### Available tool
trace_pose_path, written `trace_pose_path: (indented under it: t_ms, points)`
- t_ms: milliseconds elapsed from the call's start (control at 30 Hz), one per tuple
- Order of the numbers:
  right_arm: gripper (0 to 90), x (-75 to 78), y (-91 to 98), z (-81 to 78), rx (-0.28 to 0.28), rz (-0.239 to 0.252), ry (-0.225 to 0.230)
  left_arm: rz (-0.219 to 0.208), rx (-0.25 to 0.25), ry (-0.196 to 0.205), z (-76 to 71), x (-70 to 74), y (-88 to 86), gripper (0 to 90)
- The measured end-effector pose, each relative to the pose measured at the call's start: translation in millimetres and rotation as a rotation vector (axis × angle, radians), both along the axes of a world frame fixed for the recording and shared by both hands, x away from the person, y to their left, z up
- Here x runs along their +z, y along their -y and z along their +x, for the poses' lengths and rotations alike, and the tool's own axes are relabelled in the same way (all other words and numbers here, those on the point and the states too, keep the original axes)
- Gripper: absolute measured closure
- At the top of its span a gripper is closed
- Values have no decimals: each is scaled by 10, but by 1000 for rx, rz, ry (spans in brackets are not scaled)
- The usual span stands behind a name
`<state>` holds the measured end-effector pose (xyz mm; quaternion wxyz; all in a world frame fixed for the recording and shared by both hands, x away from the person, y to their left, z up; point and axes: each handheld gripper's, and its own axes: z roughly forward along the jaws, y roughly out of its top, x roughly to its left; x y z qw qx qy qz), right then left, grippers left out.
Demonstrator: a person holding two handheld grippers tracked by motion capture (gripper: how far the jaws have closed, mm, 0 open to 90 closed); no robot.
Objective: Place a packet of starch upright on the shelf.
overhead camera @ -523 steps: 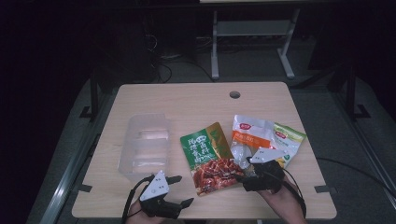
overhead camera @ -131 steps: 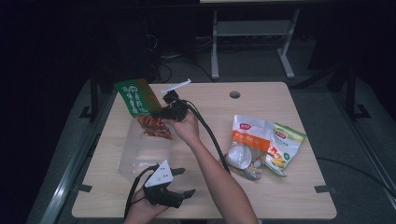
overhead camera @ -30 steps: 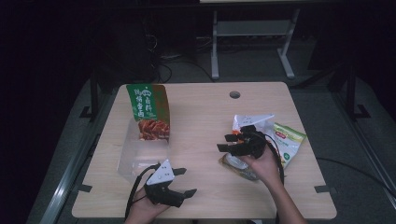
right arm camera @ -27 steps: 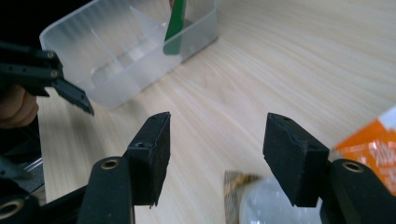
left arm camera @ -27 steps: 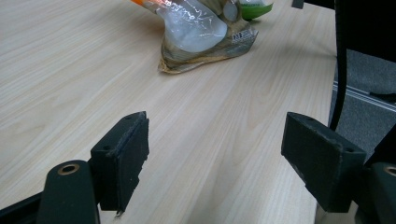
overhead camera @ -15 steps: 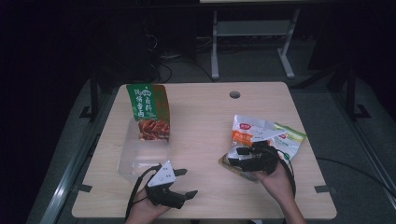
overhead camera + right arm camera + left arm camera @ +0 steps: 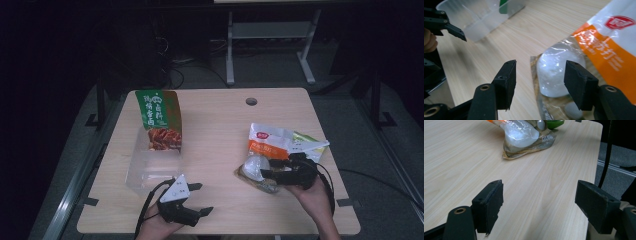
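Observation:
A clear pouch [image 7: 255, 169] with a white lump inside lies at the right front, partly on an orange-and-white bag [image 7: 267, 142]. My right gripper [image 7: 267, 176] hovers low over it, pointing left. In the right gripper view the pouch [image 7: 556, 72] sits between and below the jaws of that gripper [image 7: 541, 75]. The jaws have just been closing a little, but the pads stand apart from the pouch. A green snack bag [image 7: 159, 120] stands upright in a clear plastic container [image 7: 150, 167]. My left gripper [image 7: 204, 198] rests open at the front left, with nothing in it [image 7: 540, 202].
A green-and-white bag [image 7: 310, 146] lies under the orange one, near the right edge. The table [image 7: 215, 130] has a cable hole [image 7: 251, 101] at the back. Bare wood lies between the container and the bags. The floor is dark all round.
My right gripper has shifted toward the near right of the table and settled low over the clear pouch. The left gripper and the green bag have stayed put.

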<state>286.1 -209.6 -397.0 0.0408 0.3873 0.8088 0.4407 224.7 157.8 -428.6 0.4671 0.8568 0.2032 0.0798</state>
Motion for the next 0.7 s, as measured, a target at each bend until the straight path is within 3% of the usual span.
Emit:
trace_pose_path:
  t_ms: [267,400,700]
  points:
    - [426,-22,125,-14,-25,-14,-8,-5,-6,-9,22,-18,29,223]
    - [428,-19,223,-12,-73,-30,-7,2,-17,-16,23,-43,61,222]
    - [428,-32,353,13,-113,-55,7,8,-23,-7,21,-42,68,222]
